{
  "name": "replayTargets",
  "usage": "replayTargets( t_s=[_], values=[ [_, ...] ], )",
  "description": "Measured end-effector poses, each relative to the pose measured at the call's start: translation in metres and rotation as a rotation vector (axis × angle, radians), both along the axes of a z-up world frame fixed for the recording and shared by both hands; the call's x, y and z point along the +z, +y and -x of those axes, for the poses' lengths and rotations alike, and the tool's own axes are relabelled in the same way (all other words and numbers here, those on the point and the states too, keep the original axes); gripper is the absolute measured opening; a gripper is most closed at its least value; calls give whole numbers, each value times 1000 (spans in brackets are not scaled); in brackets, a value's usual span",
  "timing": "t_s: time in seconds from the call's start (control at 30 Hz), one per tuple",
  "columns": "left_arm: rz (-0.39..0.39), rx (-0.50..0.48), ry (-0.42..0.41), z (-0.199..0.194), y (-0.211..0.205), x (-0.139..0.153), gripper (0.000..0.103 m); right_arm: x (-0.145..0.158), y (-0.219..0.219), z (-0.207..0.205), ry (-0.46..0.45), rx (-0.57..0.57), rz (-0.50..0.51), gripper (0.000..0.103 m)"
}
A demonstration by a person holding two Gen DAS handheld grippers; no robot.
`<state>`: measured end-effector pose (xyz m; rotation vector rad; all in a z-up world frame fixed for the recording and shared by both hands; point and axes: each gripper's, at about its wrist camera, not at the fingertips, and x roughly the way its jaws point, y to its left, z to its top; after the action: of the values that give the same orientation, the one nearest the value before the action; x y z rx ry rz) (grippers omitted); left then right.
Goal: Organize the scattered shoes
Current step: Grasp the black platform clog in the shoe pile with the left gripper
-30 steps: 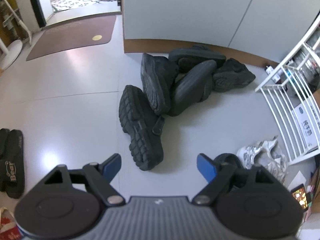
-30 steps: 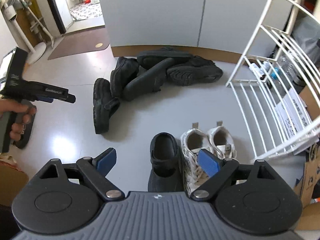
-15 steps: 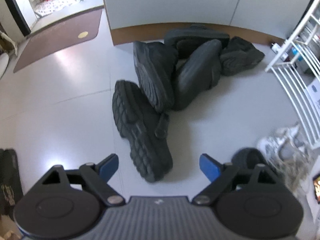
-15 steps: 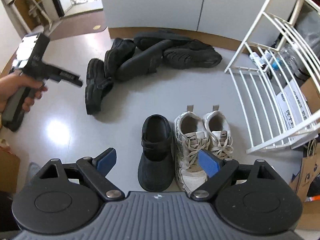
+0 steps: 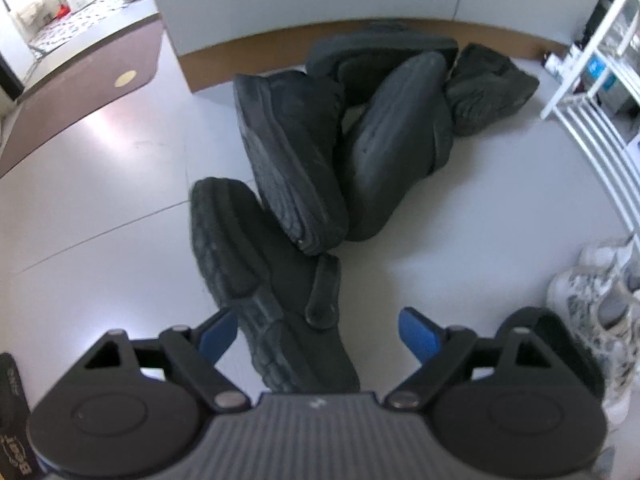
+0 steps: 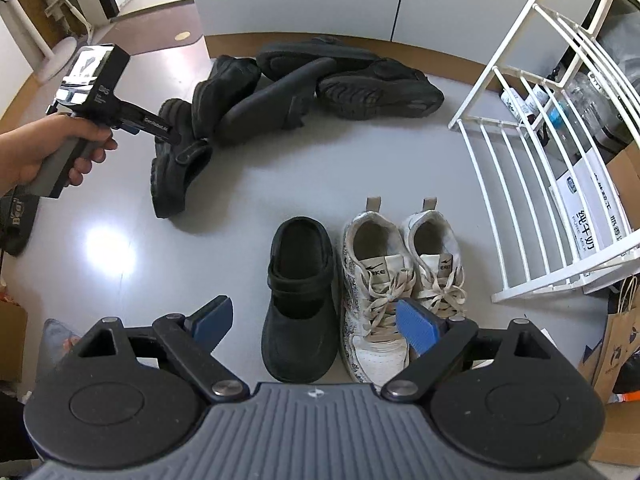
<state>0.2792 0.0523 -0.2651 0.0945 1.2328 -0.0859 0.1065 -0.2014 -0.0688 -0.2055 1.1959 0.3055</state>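
Note:
A black clog lies tipped on its side on the grey floor, sole to the left. My left gripper hangs open just above its near end, blue pads on either side and apart from it. Beyond it several black shoes are heaped against the cabinet base. In the right wrist view a hand holds the left gripper over that tipped clog. My right gripper is open and empty above an upright black clog, which stands beside a pair of white sneakers.
A white wire rack holding bottles and a box stands to the right of the sneakers. A brown doormat lies at far left before a doorway. Black slippers sit at the left edge, a paper bag at the right.
The left gripper has come down and closer to the tipped black clog, whose near end now lies between its fingers. The right gripper sank a little over the upright clog and sneakers.

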Motion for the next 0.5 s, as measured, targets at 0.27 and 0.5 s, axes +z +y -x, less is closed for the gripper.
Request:
replayTargets(
  t_s=[0.27, 0.5],
  values=[
    [-70, 43, 56, -12, -1, -38, 84, -4, 0, -3, 11, 7, 10, 92],
    [-79, 76, 43, -18, 3, -46, 82, -3, 1, -3, 10, 8, 10, 92]
  ],
)
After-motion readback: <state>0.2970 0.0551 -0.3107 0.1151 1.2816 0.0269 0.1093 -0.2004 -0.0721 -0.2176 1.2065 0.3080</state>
